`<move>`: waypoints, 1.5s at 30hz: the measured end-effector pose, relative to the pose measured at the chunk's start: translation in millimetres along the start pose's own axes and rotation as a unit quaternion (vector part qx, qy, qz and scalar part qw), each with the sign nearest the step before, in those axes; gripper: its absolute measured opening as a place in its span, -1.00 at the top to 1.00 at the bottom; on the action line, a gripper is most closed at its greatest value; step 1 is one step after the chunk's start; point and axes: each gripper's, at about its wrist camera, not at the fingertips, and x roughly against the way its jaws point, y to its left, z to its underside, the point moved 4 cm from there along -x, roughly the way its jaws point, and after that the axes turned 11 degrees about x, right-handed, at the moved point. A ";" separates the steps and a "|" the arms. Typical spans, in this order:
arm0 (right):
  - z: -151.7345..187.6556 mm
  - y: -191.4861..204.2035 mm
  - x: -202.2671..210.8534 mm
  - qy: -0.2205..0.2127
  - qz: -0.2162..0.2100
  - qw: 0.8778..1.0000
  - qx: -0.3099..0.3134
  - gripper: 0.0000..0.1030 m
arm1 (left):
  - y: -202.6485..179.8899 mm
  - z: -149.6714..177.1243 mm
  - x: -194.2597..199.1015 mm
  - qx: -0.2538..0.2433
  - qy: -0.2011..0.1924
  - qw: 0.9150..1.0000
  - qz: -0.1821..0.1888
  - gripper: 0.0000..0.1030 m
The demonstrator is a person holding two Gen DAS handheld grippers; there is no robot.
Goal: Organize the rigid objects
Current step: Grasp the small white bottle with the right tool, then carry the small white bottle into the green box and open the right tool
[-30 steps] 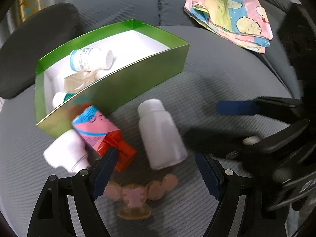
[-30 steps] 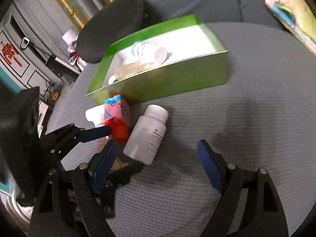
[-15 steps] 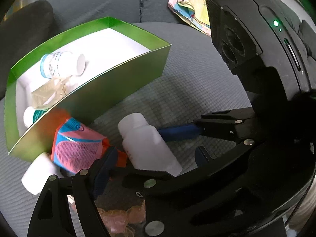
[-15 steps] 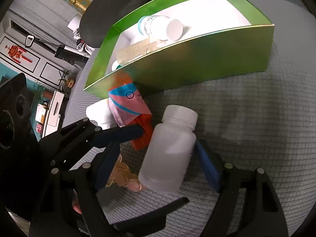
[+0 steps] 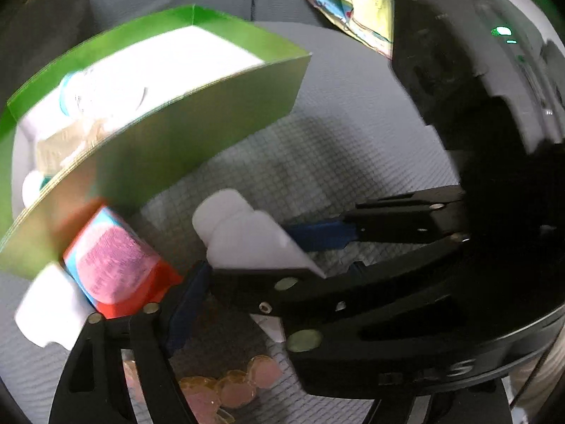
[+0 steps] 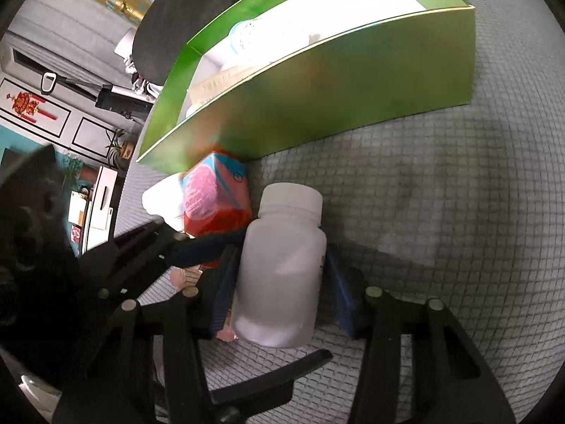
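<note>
Reaching low, right gripper (image 6: 282, 275) jaws straddle the white bottle (image 6: 280, 272).

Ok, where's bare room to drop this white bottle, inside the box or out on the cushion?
Inside the green box, the white floor at its right end is bare; the left end holds a labelled bottle and a clear packet. The grey cushion right of the white bottle is also free. The box's front-left corner is crowded around the orange carton.
</note>
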 end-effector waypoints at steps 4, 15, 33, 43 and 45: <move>2.8 0.5 4.4 -0.009 0.005 1.000 0.000 0.07 | 4.7 1.1 0.6 0.016 -0.001 1.000 0.014 -0.35; -26.4 30.5 41.9 -0.072 0.025 0.997 0.031 0.07 | 4.1 -19.9 52.4 0.007 -0.069 0.997 0.027 -0.35; -143.6 43.9 5.4 -0.111 0.020 0.992 0.056 0.01 | 97.9 -112.1 55.9 0.101 -0.090 0.990 0.039 -0.35; -130.7 15.8 13.6 -0.121 0.074 0.990 0.016 -0.45 | 121.1 -101.8 64.2 0.126 -0.104 0.986 -0.028 -0.63; -126.3 13.8 22.8 -0.128 0.094 0.987 0.020 -0.49 | 123.7 -95.7 70.2 0.126 -0.109 0.985 -0.047 -0.63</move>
